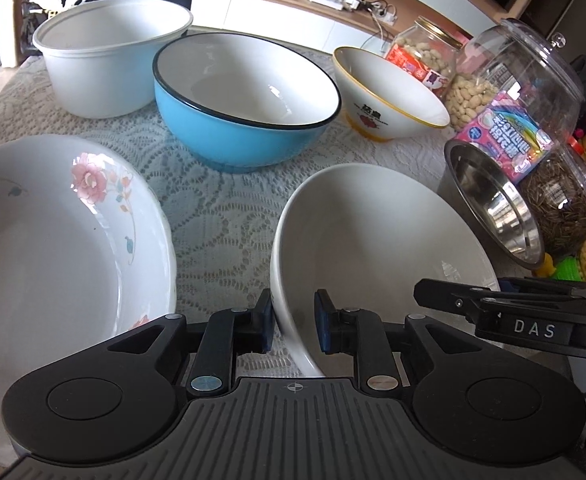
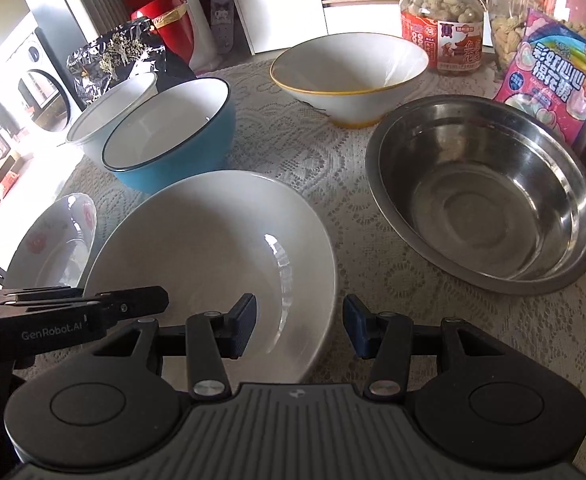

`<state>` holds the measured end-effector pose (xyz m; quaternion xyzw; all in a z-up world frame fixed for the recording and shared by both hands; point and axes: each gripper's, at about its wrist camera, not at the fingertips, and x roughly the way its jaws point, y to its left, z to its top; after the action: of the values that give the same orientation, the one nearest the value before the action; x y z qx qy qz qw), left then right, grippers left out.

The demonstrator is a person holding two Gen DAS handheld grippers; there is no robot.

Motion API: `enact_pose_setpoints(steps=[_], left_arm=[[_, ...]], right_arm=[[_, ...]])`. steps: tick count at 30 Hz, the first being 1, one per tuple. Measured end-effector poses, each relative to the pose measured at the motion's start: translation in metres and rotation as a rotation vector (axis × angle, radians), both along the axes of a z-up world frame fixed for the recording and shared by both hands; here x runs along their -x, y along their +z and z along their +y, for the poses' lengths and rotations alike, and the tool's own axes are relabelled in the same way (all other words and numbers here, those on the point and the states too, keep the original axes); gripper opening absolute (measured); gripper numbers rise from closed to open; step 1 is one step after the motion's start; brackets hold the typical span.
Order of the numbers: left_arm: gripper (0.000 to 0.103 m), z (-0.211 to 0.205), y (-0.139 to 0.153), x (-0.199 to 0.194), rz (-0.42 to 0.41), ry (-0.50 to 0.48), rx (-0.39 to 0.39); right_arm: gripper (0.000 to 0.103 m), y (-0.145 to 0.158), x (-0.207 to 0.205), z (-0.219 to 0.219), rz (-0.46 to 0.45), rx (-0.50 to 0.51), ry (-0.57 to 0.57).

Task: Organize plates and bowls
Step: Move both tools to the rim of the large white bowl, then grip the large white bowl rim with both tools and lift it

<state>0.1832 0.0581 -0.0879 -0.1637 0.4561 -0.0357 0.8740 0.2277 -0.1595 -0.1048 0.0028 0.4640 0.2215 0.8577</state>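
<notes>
Straddling white bowl (image 1: 377,232) rim, left gripper (image 1: 293,322), bowl mouth upward, slightly tilted

Left gripper (image 1: 292,324) and right gripper (image 2: 299,326) both point steeply downward, jaws parted.

You have a plain white bowl (image 1: 373,224) beside a white dish with pink flowers (image 1: 65,240). Behind them stand a sky-blue, dark-rimmed bowl (image 1: 245,104) and a yellow-rimmed white bowl (image 1: 389,92), all on cream lace cloth (image 1: 221,204).
</notes>
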Motion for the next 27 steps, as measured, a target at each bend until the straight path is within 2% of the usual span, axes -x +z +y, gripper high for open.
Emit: enact_pose_setpoints(steps=[3, 5, 7, 11, 16, 22, 26, 27], left_arm=[[0.025, -0.004, -0.003, -0.005, 0.024, -0.021, -0.013], [0.026, -0.002, -0.005, -0.006, 0.035, -0.016, 0.008], [0.025, 0.000, -0.005, -0.006, 0.043, -0.009, 0.025], [0.026, 0.001, -0.005, -0.004, 0.047, -0.006, 0.025], [0.029, 0.000, 0.000, 0.005, 0.111, -0.013, 0.028], [0.028, 0.003, 0.003, 0.051, 0.127, -0.027, 0.031], [0.028, 0.005, 0.004, 0.073, 0.122, -0.015, -0.021], [0.028, 0.006, 0.002, 0.077, 0.116, -0.010, -0.011]], right_arm=[[0.047, -0.008, -0.006, -0.001, 0.043, -0.022, -0.007], [0.041, -0.009, -0.006, -0.003, 0.043, -0.034, -0.017], [0.030, -0.008, -0.005, -0.002, 0.036, -0.032, 0.000], [0.028, -0.006, 0.001, 0.001, 0.005, 0.000, 0.011], [0.028, 0.001, 0.018, -0.003, 0.005, 0.001, 0.015], [0.028, 0.001, 0.047, -0.007, 0.044, -0.068, 0.037], [0.028, -0.008, 0.062, 0.003, 0.047, -0.054, 0.093], [0.029, -0.010, 0.065, 0.004, 0.031, -0.049, 0.101]])
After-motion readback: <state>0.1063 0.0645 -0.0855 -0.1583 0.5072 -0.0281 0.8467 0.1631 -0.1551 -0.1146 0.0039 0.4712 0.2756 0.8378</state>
